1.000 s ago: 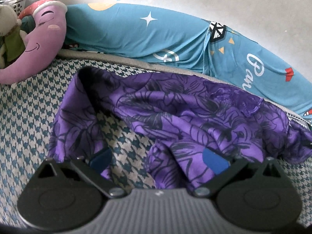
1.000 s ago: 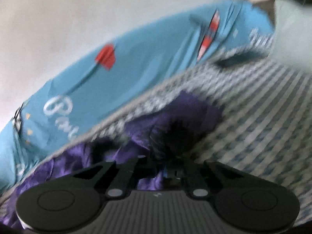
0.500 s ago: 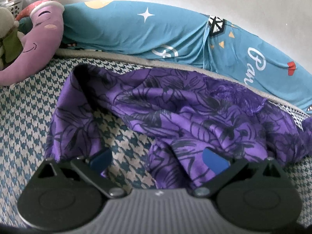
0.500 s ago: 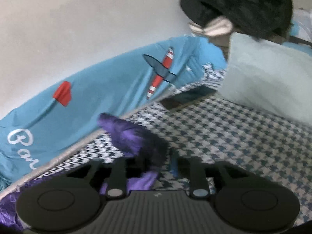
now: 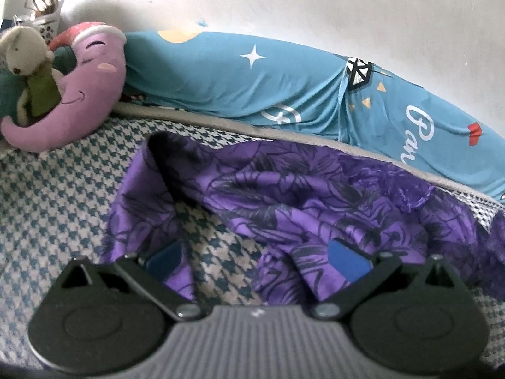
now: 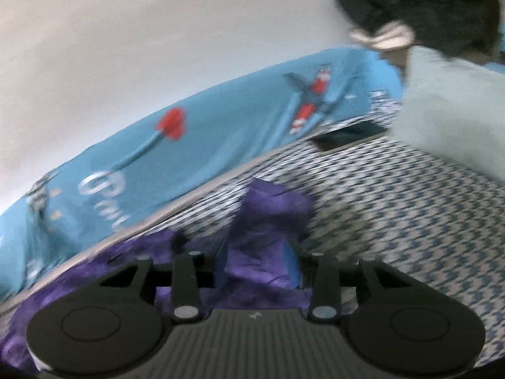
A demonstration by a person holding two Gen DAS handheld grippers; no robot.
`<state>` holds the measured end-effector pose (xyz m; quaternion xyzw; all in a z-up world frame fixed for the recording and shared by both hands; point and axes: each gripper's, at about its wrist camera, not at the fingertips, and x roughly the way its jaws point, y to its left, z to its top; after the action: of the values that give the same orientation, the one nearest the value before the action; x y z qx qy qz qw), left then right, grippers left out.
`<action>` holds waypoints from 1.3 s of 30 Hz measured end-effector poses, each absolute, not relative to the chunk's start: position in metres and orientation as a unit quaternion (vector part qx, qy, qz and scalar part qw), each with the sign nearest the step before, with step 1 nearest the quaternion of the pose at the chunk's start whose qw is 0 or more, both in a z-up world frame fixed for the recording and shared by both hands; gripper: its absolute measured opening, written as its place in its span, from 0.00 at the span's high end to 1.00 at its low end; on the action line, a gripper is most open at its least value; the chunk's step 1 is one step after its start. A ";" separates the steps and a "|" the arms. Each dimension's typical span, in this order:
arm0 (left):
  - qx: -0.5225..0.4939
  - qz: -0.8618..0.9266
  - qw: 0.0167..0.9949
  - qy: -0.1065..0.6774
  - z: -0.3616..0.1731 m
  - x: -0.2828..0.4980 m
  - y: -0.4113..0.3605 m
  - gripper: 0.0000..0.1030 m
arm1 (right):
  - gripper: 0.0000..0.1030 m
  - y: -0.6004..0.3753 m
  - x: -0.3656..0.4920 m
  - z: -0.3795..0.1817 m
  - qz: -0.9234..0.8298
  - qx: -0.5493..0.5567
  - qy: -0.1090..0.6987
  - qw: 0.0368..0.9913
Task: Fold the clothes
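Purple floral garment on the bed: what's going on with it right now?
A person holding two grippers is folding the crumpled purple floral garment on the blue-and-white houndstooth bedcover. The left gripper is open above the garment's near edge, gripping nothing. The right gripper has a bunched corner of the cloth between its fingers, and its jaws are opening. No fold is finished yet.
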<state>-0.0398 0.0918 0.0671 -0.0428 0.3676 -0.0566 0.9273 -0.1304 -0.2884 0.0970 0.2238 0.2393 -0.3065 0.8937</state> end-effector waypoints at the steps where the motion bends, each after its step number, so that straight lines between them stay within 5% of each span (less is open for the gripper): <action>1: -0.044 -0.055 0.927 0.368 0.067 -0.042 0.094 0.00 | 0.62 -0.280 -0.130 0.097 -0.288 0.223 0.245 0.899; 19: -0.024 -0.015 0.905 0.424 0.035 -0.061 0.140 0.00 | 0.61 -0.115 -0.141 0.085 0.058 0.163 0.303 0.937; 24: -0.002 0.018 0.897 0.442 0.022 -0.054 0.151 0.00 | 0.47 -0.081 -0.142 0.077 0.090 0.102 0.308 0.942; 31: 0.025 0.147 0.881 0.449 0.013 -0.037 0.180 0.02 | 0.47 -0.052 -0.137 0.062 0.084 0.024 0.319 0.944; 36: -0.077 0.146 0.890 0.426 0.034 -0.043 0.213 0.01 | 0.86 -0.044 -0.134 0.057 0.073 0.004 0.327 0.942; 39: -0.115 0.111 0.900 0.406 0.047 -0.052 0.221 0.00 | 0.89 -0.045 -0.138 0.064 0.089 0.019 0.310 0.946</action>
<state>-0.0523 0.2205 0.0467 -0.1146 0.4061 0.1108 0.8998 -0.1379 -0.0446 0.0643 0.0191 0.3099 0.0888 0.9464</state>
